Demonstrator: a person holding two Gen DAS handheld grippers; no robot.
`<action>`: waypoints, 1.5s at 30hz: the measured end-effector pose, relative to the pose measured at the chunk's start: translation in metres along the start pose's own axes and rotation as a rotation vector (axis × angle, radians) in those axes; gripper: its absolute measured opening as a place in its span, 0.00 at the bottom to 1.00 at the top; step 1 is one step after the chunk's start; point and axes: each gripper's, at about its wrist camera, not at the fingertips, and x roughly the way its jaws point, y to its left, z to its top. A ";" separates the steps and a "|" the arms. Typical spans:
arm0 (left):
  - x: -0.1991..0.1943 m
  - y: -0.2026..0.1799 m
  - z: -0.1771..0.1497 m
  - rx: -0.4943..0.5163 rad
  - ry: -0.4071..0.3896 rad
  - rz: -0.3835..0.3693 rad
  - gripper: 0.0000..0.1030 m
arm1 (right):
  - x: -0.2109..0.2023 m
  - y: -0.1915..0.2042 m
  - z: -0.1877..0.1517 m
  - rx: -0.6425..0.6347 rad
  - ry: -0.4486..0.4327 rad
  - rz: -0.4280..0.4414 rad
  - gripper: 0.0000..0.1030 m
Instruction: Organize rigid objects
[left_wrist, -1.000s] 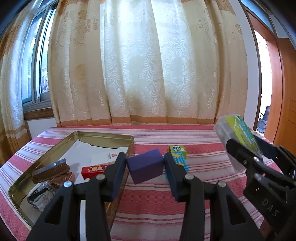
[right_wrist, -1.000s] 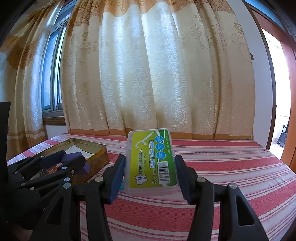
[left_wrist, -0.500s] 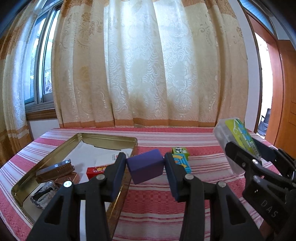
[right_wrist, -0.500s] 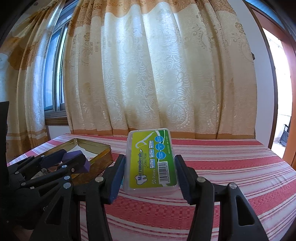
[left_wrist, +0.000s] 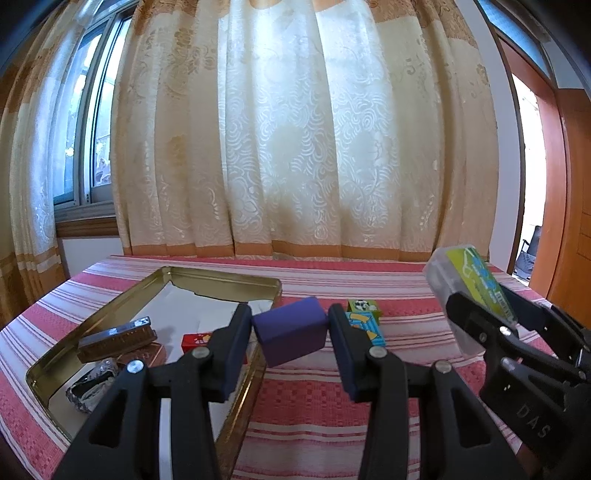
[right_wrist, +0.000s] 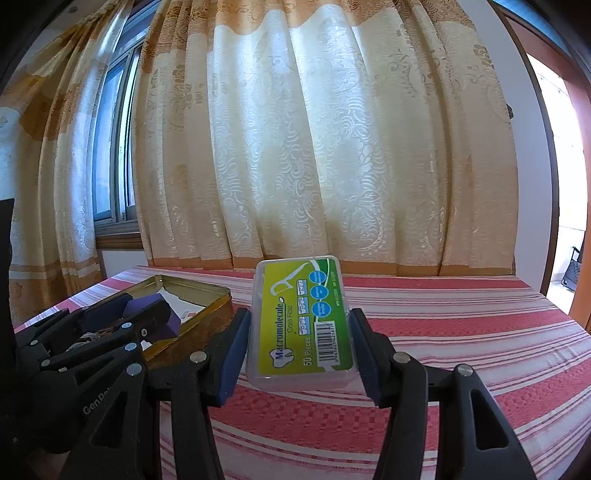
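Left gripper (left_wrist: 290, 332) clamping purple block (left_wrist: 291, 334) beside gold tin (left_wrist: 221, 275); right gripper (right_wrist: 299, 350) gripping floss box (right_wrist: 301, 321)

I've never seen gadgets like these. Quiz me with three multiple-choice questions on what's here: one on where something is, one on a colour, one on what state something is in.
1. Where does the harmonica lie?
A. in the gold tin
B. on the striped tablecloth
C. on the windowsill

2. What colour is the block in the left hand-held gripper?
A. red
B. purple
C. green

3. What is the right hand-held gripper doing?
A. hanging open, holding nothing
B. gripping a floss box
C. resting inside the tin

Answers: 1 A, it sits within the tin's walls. 2 B, the block between the fingers is purple. 3 B, both fingers press the box's sides.
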 end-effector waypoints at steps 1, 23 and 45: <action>0.000 0.001 0.000 -0.001 -0.001 0.001 0.41 | 0.000 0.001 0.000 -0.001 0.000 0.001 0.55; -0.004 0.019 0.000 -0.031 -0.005 0.012 0.41 | 0.001 0.020 -0.002 -0.020 0.002 0.047 0.54; -0.007 0.040 -0.001 -0.045 -0.017 0.037 0.41 | 0.006 0.044 -0.002 -0.039 0.005 0.100 0.55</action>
